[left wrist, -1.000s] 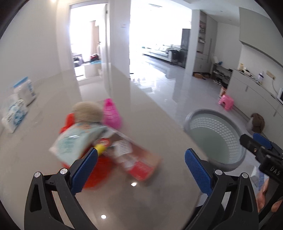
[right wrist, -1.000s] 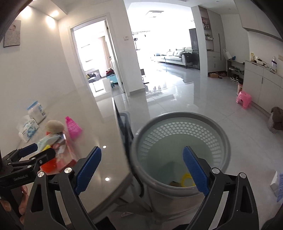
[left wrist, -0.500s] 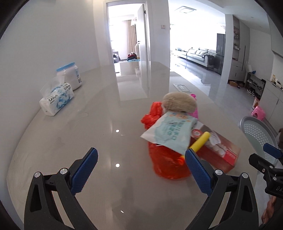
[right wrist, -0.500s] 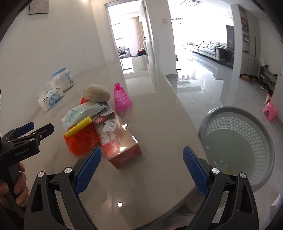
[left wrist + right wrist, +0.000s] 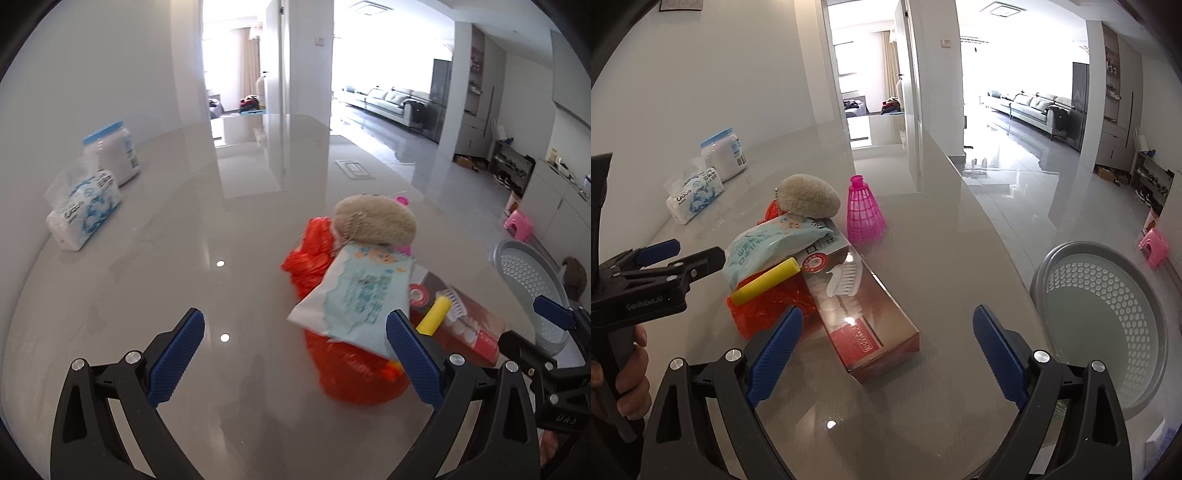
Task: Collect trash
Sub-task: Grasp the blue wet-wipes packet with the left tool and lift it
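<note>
PROGRESS: early | pile of trash [image 5: 798,258] on tabletop [image 5: 923,398], uncollected | basket [image 5: 1108,332] alongside | left gripper [image 5: 295,354] spread, empty | right gripper [image 5: 886,354] spread, empty

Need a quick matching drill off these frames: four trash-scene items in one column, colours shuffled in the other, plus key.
Items
1. mesh cone
2. foam tube
3. plastic bag
4. bin

Colours
A. grey
B. orange-red
C. pink
D. yellow

Pairs: 1-C, 2-D, 3-B, 4-A
</note>
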A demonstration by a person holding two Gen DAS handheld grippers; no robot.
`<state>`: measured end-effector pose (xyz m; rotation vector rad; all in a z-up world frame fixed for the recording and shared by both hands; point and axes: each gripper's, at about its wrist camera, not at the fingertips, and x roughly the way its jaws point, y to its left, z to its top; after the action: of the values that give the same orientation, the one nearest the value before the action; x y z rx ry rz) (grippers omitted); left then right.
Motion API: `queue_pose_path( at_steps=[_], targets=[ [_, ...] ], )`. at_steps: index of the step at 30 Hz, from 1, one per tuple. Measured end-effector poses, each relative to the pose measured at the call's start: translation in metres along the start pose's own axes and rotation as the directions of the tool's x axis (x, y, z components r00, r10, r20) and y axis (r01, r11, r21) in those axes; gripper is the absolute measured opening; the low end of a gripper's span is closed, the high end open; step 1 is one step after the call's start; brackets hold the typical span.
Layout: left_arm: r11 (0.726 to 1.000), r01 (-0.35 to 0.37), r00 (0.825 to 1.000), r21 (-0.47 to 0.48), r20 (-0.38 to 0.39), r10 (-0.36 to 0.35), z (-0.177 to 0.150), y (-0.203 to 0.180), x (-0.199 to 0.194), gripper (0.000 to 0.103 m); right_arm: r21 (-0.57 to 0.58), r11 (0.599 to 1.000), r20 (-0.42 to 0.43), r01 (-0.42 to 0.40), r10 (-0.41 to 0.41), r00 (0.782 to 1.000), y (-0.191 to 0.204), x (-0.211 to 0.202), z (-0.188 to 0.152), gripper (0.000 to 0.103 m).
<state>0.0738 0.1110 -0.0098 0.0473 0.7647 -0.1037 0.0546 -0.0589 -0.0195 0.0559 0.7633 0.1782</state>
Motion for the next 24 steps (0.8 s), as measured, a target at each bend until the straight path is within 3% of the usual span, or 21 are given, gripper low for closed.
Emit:
queue_pose_path(
  at_steps=[9, 14, 15, 19, 22, 24],
  targets=[
    [0.992, 0.123, 0.99, 0.018, -0.075, -0.121, 0.028, -0.028, 0.043, 0.097, 0.057, 0.998, 0.002, 0.038, -0.038, 0.999, -0.026, -0.01, -0.005, 0.089],
    [0.992, 0.115, 0.99, 0.052, -0.094, -0.109, 0.03, -0.036, 0.059, 0.096, 0.072, 0.997, -0.003, 0.039, -0.039, 0.999, -0.032, -0.012, -0.01, 0.089],
    [0.992, 0.115, 0.989, 0.059, -0.1, -0.108, 0.03, -0.037, 0.061, 0.094, 0.074, 0.997, -0.002, 0.039, -0.039, 0.999, -0.033, -0.012, -0.011, 0.089],
    [0.989, 0.133, 0.985, 0.069, -0.119, -0.124, 0.03, -0.038, 0.064, 0.073, 0.086, 0.996, -0.007, 0.035, -0.035, 0.999, -0.036, -0.012, -0.015, 0.089],
    [0.987, 0.144, 0.983, 0.073, -0.127, -0.134, 0.029, -0.037, 0.066, 0.064, 0.096, 0.995, -0.011, 0.024, -0.023, 1.0, -0.038, -0.009, -0.016, 0.089],
    [0.986, 0.145, 0.983, 0.078, -0.127, -0.134, 0.027, -0.037, 0.065, 0.063, 0.094, 0.995, -0.011, 0.022, -0.021, 1.0, -0.038, -0.008, -0.015, 0.089]
  ],
)
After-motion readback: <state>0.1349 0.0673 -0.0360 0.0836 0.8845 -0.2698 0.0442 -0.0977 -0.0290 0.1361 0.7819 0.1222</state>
